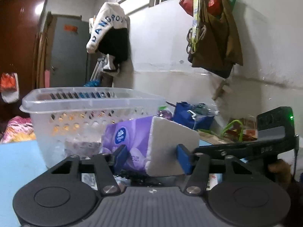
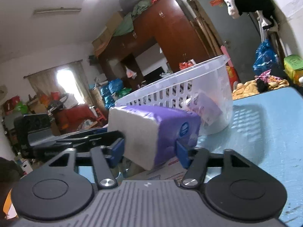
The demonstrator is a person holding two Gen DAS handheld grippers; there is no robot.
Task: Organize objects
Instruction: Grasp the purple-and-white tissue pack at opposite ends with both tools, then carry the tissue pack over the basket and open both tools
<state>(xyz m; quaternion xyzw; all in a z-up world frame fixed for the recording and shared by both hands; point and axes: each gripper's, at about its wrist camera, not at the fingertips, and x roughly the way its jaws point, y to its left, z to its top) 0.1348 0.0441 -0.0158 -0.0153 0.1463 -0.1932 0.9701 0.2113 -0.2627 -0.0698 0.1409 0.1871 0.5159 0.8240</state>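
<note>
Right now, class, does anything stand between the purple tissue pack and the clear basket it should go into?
Nothing visible does. The tissue pack, gripped by both tongs, sits just in front of the basket, whose near wall stands higher than the pack.

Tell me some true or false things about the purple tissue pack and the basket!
1. Both grippers have their fingers around the same tissue pack. True: the left gripper and right gripper each clamp it.
2. The basket is red. False: it is clear plastic with holes.
3. The basket stands on a light blue table. True.
4. The held tissue pack is inside the basket. False: it is outside, in front of it.
5. The basket is empty. False: another purple pack shows through its wall.
</note>
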